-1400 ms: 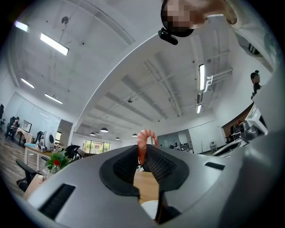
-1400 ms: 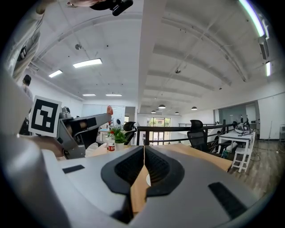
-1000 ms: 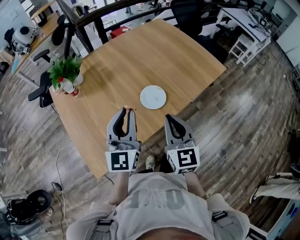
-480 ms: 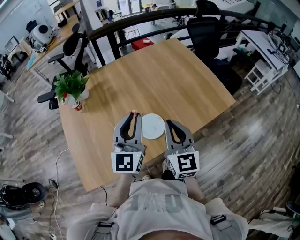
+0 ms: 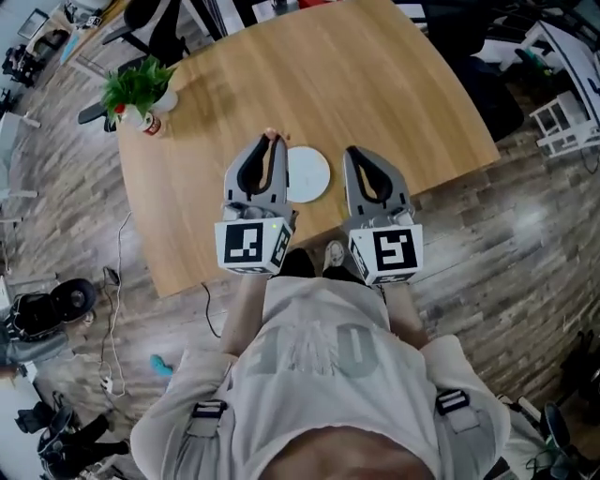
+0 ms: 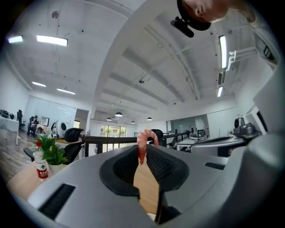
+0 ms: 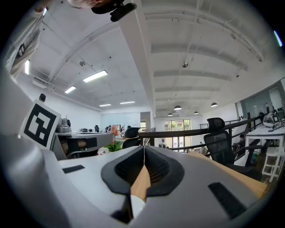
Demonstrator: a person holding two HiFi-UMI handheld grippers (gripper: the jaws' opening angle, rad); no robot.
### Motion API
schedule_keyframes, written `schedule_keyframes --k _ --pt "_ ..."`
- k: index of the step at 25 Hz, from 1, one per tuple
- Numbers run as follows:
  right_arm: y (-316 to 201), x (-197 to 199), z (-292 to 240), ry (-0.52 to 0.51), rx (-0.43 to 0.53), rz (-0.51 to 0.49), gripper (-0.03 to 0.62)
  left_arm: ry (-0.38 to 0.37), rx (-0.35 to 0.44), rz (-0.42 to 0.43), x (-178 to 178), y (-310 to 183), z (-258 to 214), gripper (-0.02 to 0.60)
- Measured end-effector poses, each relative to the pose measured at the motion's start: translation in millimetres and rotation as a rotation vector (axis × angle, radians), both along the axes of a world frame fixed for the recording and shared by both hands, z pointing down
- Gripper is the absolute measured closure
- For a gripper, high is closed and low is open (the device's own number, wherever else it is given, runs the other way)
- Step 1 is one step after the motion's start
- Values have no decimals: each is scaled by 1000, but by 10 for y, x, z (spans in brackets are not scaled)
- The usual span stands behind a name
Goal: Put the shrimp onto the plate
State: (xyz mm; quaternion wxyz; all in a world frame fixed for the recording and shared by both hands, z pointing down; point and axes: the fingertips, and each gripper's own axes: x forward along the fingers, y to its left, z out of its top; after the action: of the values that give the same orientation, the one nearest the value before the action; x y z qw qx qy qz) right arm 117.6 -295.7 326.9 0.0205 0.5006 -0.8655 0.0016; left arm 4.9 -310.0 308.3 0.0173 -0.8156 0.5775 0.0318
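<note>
A pink shrimp (image 6: 143, 143) is pinched upright between the tips of my left gripper (image 6: 144, 149), which is shut on it. From the head view the shrimp (image 5: 271, 136) shows at the tip of the left gripper (image 5: 269, 142), just left of the white plate (image 5: 311, 174) on the wooden table (image 5: 366, 84). My right gripper (image 5: 360, 156) is held to the right of the plate, above the table's near edge. Its jaws meet with nothing between them in the right gripper view (image 7: 143, 148). Both grippers point nearly level across the room.
A potted green plant (image 5: 137, 86) and a small red-capped bottle (image 5: 148, 123) stand at the table's far left corner. Office chairs (image 5: 155, 28) and desks ring the table. On the wooden floor to the left lie cables and a blue object (image 5: 161, 364).
The head view has shifted, so the table and plate sit higher in the picture. Both grippers have risen; the left tip with the shrimp now lies beside the plate's left edge.
</note>
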Motion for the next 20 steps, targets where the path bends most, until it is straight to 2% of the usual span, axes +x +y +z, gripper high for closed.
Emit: schedule_keyframes --k 10,13,20 --pt "-121 -81 199 3 -64 -2 573 -82 -69 -2 -5 -184 301 520" --pt "-147 -97 215 20 -66 1 574 -94 -173 6 -4 -291 601 521" --pt "-88 4 262 49 -88 22 573 -124 -490 36 105 -394 1572 520"
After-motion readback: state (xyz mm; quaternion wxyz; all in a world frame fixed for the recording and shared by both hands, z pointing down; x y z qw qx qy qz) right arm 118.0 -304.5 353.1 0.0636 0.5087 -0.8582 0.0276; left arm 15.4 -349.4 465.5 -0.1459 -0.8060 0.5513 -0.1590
